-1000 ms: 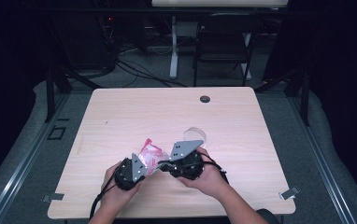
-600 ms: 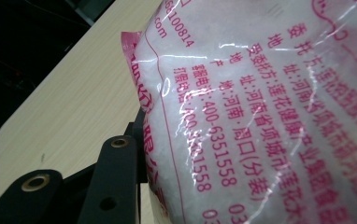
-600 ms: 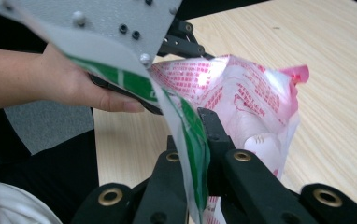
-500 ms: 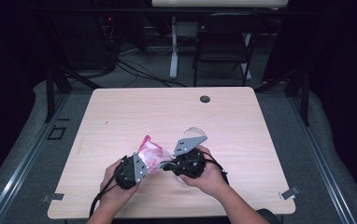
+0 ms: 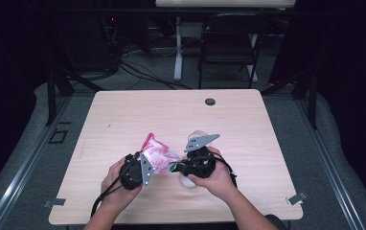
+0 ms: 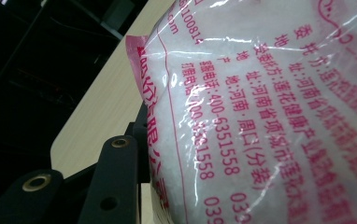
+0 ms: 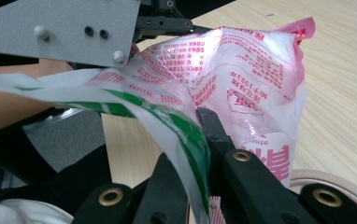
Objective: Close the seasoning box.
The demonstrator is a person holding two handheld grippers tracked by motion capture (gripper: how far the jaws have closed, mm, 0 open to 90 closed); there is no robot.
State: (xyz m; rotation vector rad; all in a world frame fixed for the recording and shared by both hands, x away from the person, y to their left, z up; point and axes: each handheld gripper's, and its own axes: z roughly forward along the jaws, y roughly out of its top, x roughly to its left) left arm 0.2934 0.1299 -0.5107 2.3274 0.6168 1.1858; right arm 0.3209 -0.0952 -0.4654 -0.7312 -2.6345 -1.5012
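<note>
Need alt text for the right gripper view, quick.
The right tongs are shut on a green-and-white plastic strip, just in front of a pink-printed bag of white granules. Behind it sits the left tongs' grey plate, above a light wooden table.

black fingers (image 7: 214, 128) with brass-ringed holes, grey three-cornered plate (image 5: 199, 141), trailing black cable (image 5: 105, 196)

Glossy plastic bag (image 6: 270, 107) (crinkled), matt wood-grain table (image 5: 123, 120)

Bright tabletop, dark surroundings, plastic glare
</note>
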